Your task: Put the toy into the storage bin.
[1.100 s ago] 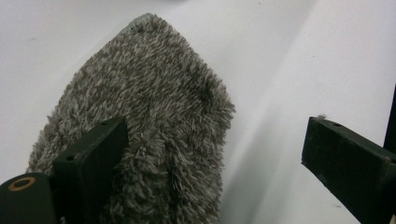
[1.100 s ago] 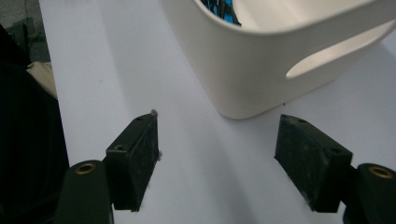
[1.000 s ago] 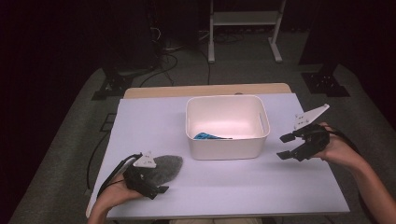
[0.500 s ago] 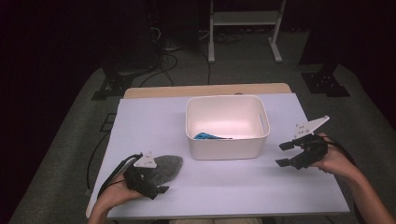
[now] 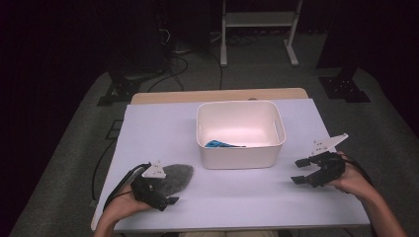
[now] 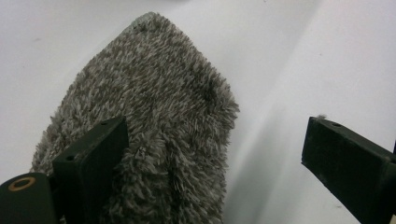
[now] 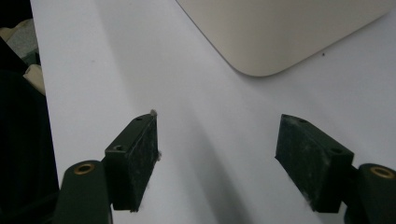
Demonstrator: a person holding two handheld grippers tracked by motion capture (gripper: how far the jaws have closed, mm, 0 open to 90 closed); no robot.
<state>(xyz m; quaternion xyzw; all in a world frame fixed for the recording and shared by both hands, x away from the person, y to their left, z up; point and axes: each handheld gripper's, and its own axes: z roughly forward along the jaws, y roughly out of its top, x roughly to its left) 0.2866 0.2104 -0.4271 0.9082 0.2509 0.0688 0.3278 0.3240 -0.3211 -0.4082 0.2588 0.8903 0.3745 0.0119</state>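
Our left hand-held gripper (image 5: 170,201) gapes wide astride the grey mitt (image 6: 154,126); right hand-held gripper (image 5: 299,171) open, empty. Closing skewed, we could miss the mitt.

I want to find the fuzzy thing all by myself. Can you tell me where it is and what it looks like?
Start at the white plastic bin in the middle of the pale table, then look toward the near left corner. There lies a flat grey shaggy cloth, partly under the left gripper with its open jaws. It is the one furry thing on the smooth table.
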